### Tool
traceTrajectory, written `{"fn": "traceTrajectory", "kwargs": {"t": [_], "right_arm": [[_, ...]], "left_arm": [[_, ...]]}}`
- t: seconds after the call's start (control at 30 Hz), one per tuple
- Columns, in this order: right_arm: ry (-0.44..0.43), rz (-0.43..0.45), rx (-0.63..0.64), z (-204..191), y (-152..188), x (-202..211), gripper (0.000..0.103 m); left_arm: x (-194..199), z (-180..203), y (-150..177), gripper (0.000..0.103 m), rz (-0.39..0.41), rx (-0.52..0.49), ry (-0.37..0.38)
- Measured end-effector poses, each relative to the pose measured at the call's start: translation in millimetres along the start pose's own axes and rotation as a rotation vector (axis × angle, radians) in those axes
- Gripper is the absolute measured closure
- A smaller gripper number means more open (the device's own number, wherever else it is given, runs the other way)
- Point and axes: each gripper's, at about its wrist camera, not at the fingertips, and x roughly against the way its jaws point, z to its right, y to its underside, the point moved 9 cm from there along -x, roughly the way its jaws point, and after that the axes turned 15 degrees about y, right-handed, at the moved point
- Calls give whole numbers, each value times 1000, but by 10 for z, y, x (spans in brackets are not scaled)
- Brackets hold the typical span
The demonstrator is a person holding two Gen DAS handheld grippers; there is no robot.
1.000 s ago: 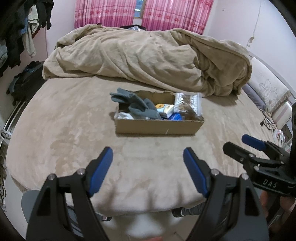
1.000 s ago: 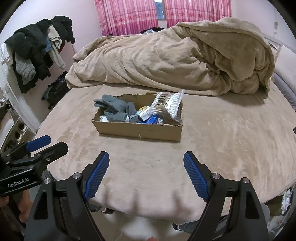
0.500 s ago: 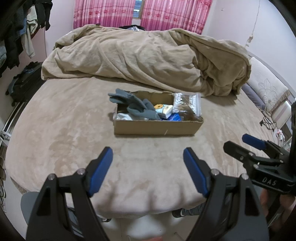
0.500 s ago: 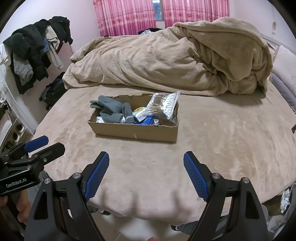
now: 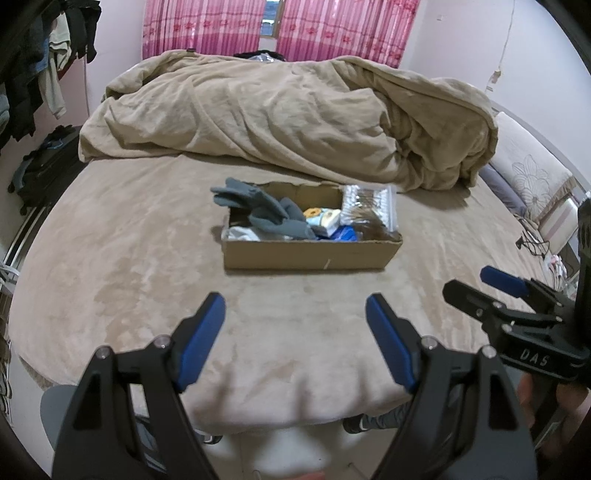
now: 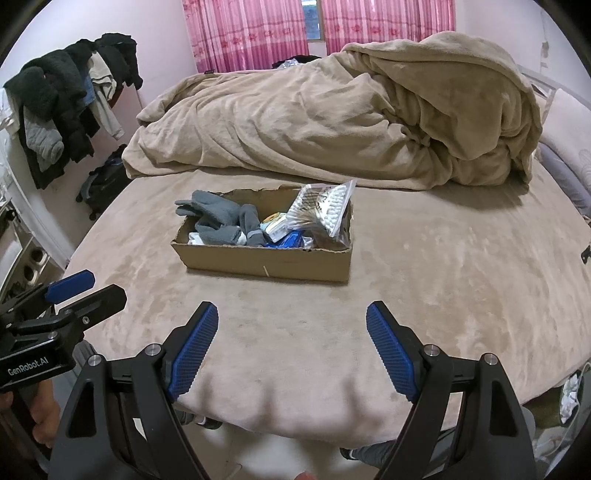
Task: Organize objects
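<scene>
A shallow cardboard box (image 5: 310,254) (image 6: 266,258) sits in the middle of the tan bed. It holds grey gloves (image 5: 258,210) (image 6: 218,218) at its left end, a clear bag of cotton swabs (image 5: 369,206) (image 6: 321,210) at its right end, and small blue and yellow packets (image 5: 332,225) (image 6: 284,232) between them. My left gripper (image 5: 295,339) is open and empty, over the bed's near edge, short of the box. My right gripper (image 6: 291,347) is open and empty too, beside the left one. Each gripper shows at the edge of the other's view.
A crumpled tan duvet (image 5: 288,114) (image 6: 332,122) lies behind the box. A pillow (image 5: 528,173) is at the right. Clothes hang on a rack (image 6: 62,103) at the left above a dark bag (image 6: 103,181). Pink curtains (image 5: 280,26) cover the far window.
Both grippers have drawn back slightly and shifted, so the box sits a little farther away in both views. Both stay open and empty.
</scene>
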Motion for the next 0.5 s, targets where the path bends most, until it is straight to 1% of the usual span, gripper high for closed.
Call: {"fn": "traceTrajectory", "kwargs": {"t": [0.5], "right_arm": [[-2,2,-5,11,5,-23,18]], "left_arm": [[2,14,-8,23,-2,1,4]]}}
